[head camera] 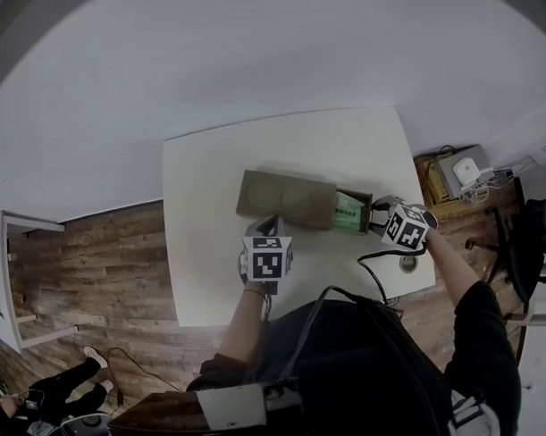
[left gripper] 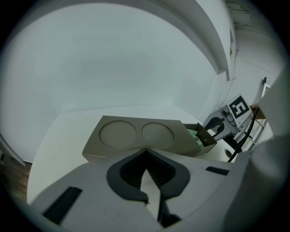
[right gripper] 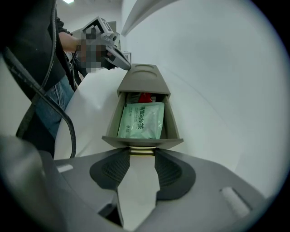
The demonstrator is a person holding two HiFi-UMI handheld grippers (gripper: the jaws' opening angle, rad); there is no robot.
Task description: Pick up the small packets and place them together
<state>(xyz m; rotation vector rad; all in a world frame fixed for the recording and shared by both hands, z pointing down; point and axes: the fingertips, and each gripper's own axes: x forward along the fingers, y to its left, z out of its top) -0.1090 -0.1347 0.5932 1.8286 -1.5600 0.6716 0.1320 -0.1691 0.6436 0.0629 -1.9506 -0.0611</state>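
Drawer box (head camera: 283,200), grey-brown with two round recesses (left gripper: 118,134) in its top, lies on the white worktop (head camera: 218,255). Its drawer (right gripper: 113,122) juts out of the end on the person's right. Inside the drawer a pale green packet (right gripper: 141,120) with printed lettering lies flat and fills most of the floor. Behind it, half under the box's top, shows something red (right gripper: 144,97), too hidden to name. The right tool (right gripper: 142,158) grips the small brass-coloured pull (right gripper: 142,150) on the drawer front, one pad on each end of it. The left tool (left gripper: 145,152) is closed with nothing between its pads. Its tips are at the middle of the box's near long side, though I cannot tell if they touch it.
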